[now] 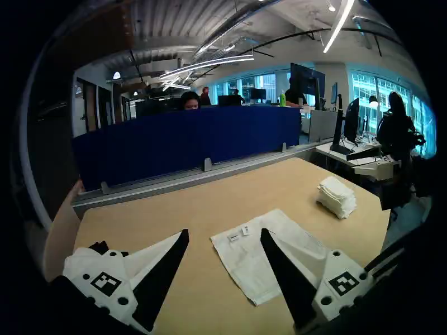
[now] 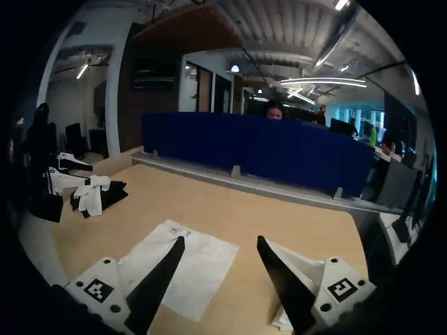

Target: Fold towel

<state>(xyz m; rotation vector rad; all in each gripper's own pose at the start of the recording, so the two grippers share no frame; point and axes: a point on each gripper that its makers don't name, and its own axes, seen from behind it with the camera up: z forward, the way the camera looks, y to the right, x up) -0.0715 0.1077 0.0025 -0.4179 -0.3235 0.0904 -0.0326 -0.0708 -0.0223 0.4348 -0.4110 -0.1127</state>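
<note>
A white towel (image 1: 251, 262) lies spread flat on the wooden table (image 1: 223, 201), two small tags near its far edge. My left gripper (image 1: 223, 231) hovers open just above the table, its right finger over the towel's middle and its left finger over bare wood. In the right gripper view the same towel (image 2: 190, 268) lies low and left of centre. My right gripper (image 2: 220, 239) is open too, its left finger over the towel and its right finger over bare table. Nothing sits between either pair of fingers.
A stack of folded white towels (image 1: 337, 196) rests near the table's right edge. A blue divider (image 1: 190, 139) on a grey rail bounds the far side. Another white and black gripper (image 2: 84, 192) shows at the far left. Desks, monitors and people lie beyond.
</note>
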